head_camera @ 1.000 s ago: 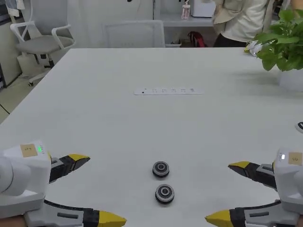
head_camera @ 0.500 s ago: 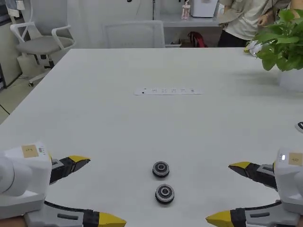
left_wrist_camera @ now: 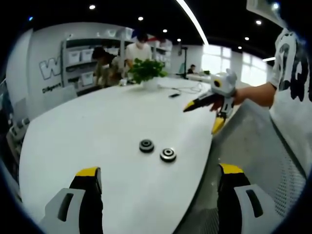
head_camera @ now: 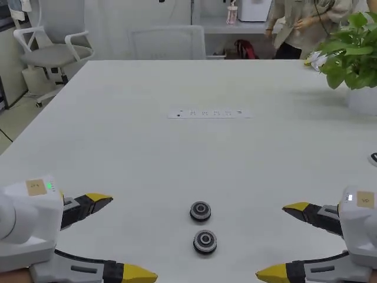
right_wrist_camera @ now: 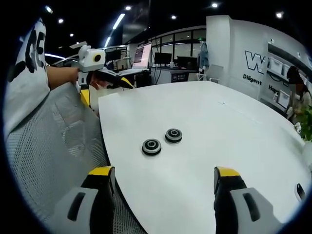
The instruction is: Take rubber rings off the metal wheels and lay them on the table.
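In the head view, the worktop [head_camera: 177, 153] is carrying two wheels, lying flat just beside each other: a near wheel [head_camera: 205, 242] and a far wheel [head_camera: 200, 211]. They are sitting between the left gripper [head_camera: 116, 236] and the right gripper [head_camera: 283, 240], and neither gripper is looking nearer. Both are gaping wide, holding nothing.

In the left gripper view, the two wheels are lying ahead, slightly left of centre between the spread jaws.

In the right gripper view, they are lying straight ahead, each seemingly wearing its dark ring [right_wrist_camera: 151, 142].
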